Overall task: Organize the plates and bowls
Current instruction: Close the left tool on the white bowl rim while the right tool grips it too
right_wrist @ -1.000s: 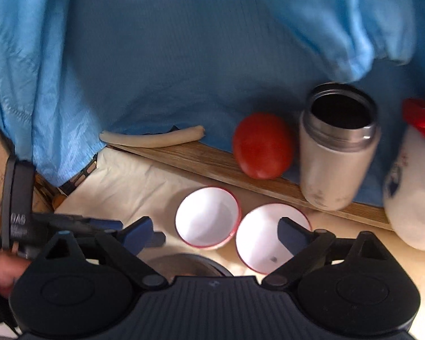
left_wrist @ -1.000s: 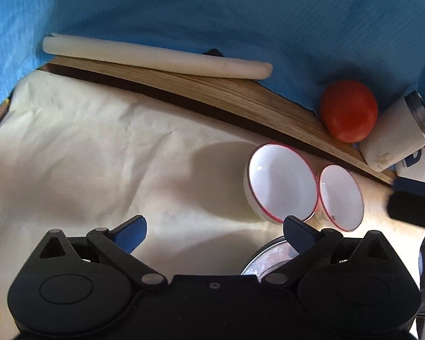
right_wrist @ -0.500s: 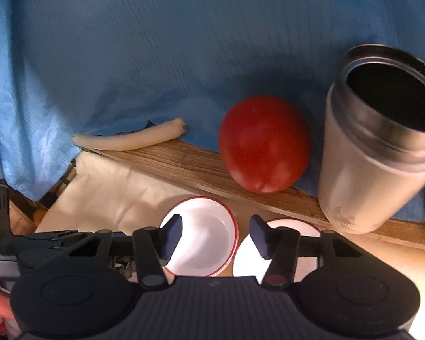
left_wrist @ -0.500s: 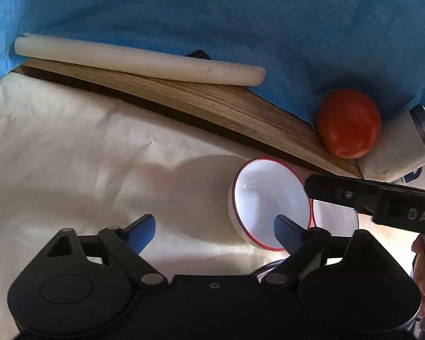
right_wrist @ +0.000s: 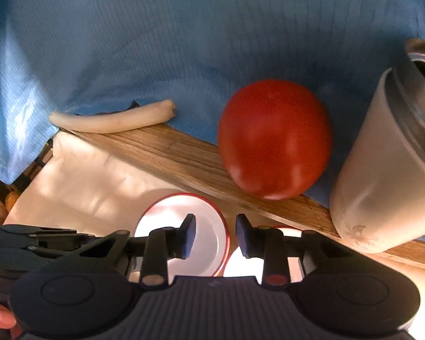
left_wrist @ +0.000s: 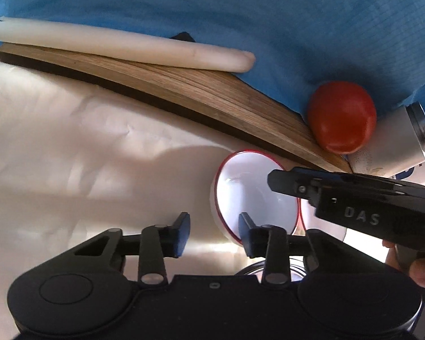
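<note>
Both cameras ride low on their tools and look steeply down toward the table's back edge, where a blue cloth (left_wrist: 269, 14) hangs. The left view sits close over the cream sheet (left_wrist: 70, 141), the bowls off to its right. The right view is nearer the tomato (right_wrist: 274, 138) and cup (right_wrist: 382, 170). Both share the bowl (left_wrist: 255, 192), tomato, wooden board (right_wrist: 184, 155) and white roll (left_wrist: 113, 45).

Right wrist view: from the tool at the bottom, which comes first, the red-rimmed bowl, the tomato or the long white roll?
From the right tool:
1. Red-rimmed bowl, just under the tips.
2. Tomato, beyond, on the right.
3. White roll, farthest, far left, against the blue cloth.
</note>
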